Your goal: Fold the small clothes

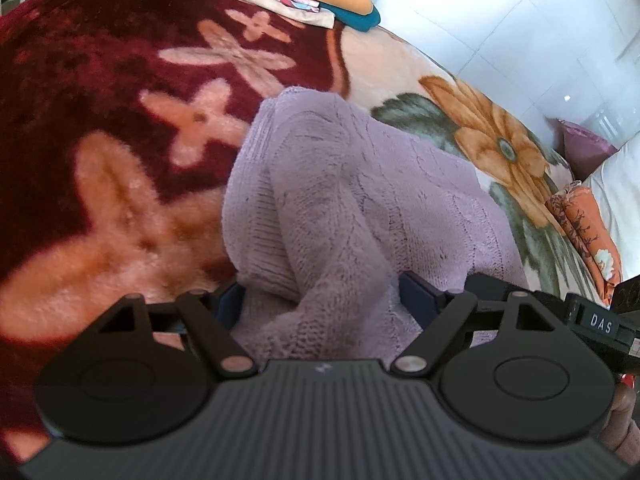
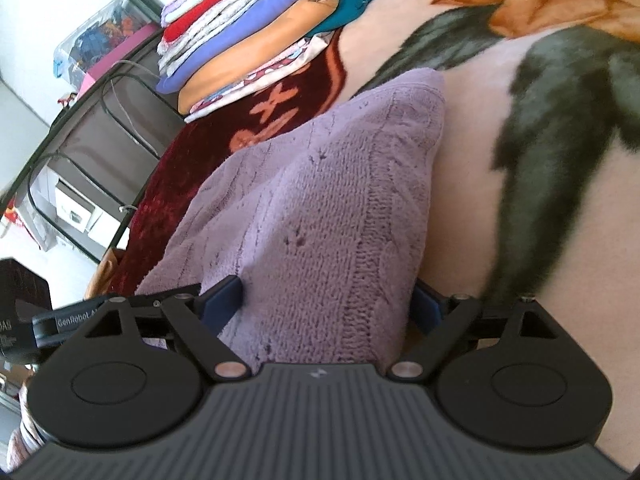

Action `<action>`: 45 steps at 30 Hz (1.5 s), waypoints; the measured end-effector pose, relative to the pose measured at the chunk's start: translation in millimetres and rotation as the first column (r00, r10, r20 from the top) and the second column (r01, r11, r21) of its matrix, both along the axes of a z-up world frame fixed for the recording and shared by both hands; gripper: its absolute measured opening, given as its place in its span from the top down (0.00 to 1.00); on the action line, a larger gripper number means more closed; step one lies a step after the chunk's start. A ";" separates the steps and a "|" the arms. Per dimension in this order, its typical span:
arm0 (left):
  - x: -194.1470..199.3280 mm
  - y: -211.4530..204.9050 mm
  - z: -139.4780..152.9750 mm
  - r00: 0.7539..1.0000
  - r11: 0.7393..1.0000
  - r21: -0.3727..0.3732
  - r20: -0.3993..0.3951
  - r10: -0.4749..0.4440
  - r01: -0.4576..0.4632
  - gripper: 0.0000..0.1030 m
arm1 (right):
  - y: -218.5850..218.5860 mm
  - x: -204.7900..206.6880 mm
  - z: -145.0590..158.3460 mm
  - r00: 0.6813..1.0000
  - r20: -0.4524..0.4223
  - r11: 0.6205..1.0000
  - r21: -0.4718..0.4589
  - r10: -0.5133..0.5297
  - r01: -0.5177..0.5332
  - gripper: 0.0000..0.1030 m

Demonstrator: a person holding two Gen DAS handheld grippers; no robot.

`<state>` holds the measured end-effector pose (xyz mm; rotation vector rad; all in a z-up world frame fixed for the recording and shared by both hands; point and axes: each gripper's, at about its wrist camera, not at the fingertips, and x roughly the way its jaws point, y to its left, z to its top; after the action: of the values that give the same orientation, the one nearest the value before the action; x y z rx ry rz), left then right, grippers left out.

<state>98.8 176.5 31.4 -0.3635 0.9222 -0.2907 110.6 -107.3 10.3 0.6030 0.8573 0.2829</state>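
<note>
Left gripper and right gripper: jaws wide apart on both, lilac knitted sweater bunched between the pads, grip unconfirmed. Sweater lies on floral blanket; folded clothes stack far behind

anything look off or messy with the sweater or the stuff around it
Nothing damaged or spilled. The lilac knit sweater is bunched, with a raised ridge of fabric running toward the left gripper, so it is not flat yet. The stack of folded clothes on the blanket leans a little, its edges uneven.
</note>
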 end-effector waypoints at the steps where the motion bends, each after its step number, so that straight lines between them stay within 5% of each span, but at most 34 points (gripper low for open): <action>1: -0.6 0.0 0.3 1.000 1.000 -0.004 0.005 0.000 0.000 0.22 | 0.1 0.4 -0.3 1.000 0.000 1.000 0.007 -0.008 0.008 0.13; 5: -2.9 3.2 2.1 1.000 1.000 -0.028 0.014 -0.011 0.011 0.40 | -0.1 2.0 0.8 1.000 -0.001 0.999 0.038 -0.004 0.004 0.39; 8: -2.7 8.6 4.3 1.000 0.998 -0.063 0.007 -0.004 0.005 0.54 | -3.5 1.8 4.9 1.000 0.002 0.997 0.073 -0.003 0.003 0.46; 17: -27.4 -5.9 28.1 1.000 0.976 -0.216 -0.013 -0.019 0.015 0.62 | -18.7 -17.1 59.7 1.000 0.016 0.993 0.118 0.013 -0.015 0.51; 21: -49.7 -37.9 32.1 0.997 0.972 -0.226 -0.004 -0.073 0.070 0.62 | -45.8 -50.4 76.5 1.000 -0.003 0.996 0.092 0.000 0.000 0.51; 27: -82.6 -90.7 29.7 0.981 0.968 -0.162 -0.002 -0.196 0.193 0.62 | -91.5 -108.1 80.0 0.998 -0.055 0.998 0.040 -0.038 0.041 0.50; 33: -94.0 -101.5 18.8 0.983 0.983 -0.014 -0.017 -0.183 0.183 0.55 | -105.0 -142.6 46.0 0.982 -0.154 0.993 -0.057 -0.109 0.101 0.40; 37: -104.0 -97.0 27.9 0.984 0.984 0.032 0.014 -0.176 0.175 0.55 | -100.1 -166.0 44.5 0.989 -0.098 0.989 -0.107 -0.113 0.102 0.37; 42: -120.2 -97.5 38.8 0.984 0.972 0.188 0.090 -0.156 0.137 0.47 | -92.4 -186.7 66.5 0.991 -0.031 0.976 -0.183 -0.129 0.121 0.37; 45: -120.9 -95.8 29.3 0.988 0.968 0.223 0.070 -0.135 0.117 0.44 | -81.8 -195.0 74.4 0.993 0.011 0.966 -0.228 -0.120 0.120 0.37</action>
<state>-22.0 80.7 60.7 -0.0889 0.8856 -0.3153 -84.4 -189.1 84.7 0.4384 0.8388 0.0713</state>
